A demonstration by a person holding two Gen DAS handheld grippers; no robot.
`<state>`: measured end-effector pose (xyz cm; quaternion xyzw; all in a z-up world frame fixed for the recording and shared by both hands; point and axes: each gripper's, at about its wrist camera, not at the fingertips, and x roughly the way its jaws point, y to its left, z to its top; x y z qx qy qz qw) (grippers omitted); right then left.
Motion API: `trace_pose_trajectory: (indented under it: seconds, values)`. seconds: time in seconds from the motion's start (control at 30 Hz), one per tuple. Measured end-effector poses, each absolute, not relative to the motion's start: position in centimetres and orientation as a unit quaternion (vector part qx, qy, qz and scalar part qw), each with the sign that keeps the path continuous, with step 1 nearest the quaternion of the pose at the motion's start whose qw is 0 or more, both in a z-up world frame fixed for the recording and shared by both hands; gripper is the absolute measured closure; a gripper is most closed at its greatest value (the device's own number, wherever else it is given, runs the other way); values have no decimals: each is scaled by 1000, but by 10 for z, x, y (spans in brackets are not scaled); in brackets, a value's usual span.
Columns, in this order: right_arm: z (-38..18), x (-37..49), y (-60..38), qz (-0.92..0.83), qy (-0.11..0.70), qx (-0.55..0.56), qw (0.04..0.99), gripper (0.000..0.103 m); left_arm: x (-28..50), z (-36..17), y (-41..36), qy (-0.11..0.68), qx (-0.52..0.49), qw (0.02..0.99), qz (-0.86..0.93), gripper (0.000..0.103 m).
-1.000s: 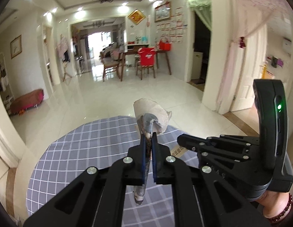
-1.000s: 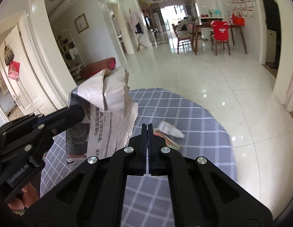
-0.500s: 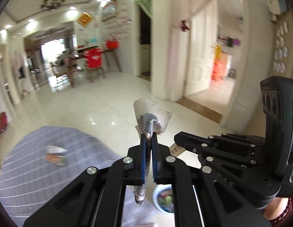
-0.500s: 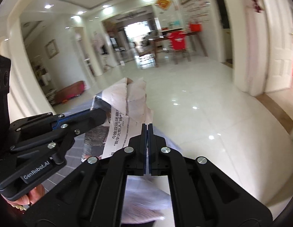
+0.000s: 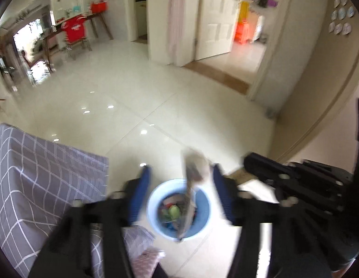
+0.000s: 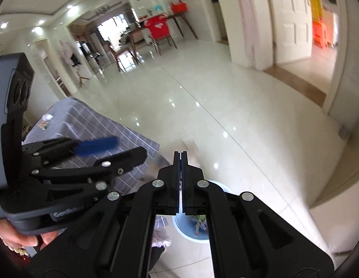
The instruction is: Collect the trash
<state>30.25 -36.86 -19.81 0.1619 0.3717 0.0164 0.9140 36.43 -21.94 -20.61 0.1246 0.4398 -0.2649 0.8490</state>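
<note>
My left gripper [image 5: 182, 186] hangs over a light blue bin [image 5: 154, 199] on the floor, and its jaws are opening. The crumpled newspaper [image 5: 193, 180] is loose between the blue pads [image 5: 142, 185], close to the right one, its lower end dipping into the bin among other trash. To the right, my right gripper [image 5: 246, 159] is shut, with a thin tan paper scrap [image 5: 239, 176] at its tip. In the right wrist view the shut right gripper [image 6: 180, 154] points down over the bin [image 6: 222, 188], and the left gripper [image 6: 130, 144] stands open beside it.
A round table with a grey checked cloth [image 5: 40, 173] stands left of the bin; a small wrapper [image 6: 46, 120] lies on its far side. A pink patterned thing [image 5: 149, 257] sits at the table's foot. Glossy tiled floor lies beyond, with doorways at the right.
Both grippers swung from over the table to the right and tilted down over the blue bin. The left jaws, shut on the newspaper before, have parted and let it go.
</note>
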Motion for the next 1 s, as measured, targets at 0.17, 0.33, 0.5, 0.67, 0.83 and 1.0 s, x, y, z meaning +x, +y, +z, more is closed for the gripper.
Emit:
trace_pose_trajectory:
  seconds: [0.17, 0.33, 0.5, 0.67, 0.83, 1.0]
  values:
    - [-218, 307, -376, 16, 389, 173, 905, 102, 370, -225, -219, 455, 131, 844, -252, 36]
    - [-223, 310, -368, 24, 395, 172, 902, 102, 378, -229, -211, 461, 131, 845, -237, 35]
    - [-225, 319, -361, 28, 397, 170, 902, 102, 384, -227, -204, 461, 128, 848, -227, 34]
    - [-224, 321, -355, 29, 398, 168, 902, 102, 388, -225, -198, 459, 124, 852, -219, 33]
    - [-219, 326, -349, 31, 394, 167, 903, 102, 389, -221, -191, 456, 118, 856, -215, 32]
    - [-218, 331, -347, 35, 389, 172, 904, 101, 393, -217, -183, 450, 112, 862, -205, 29]
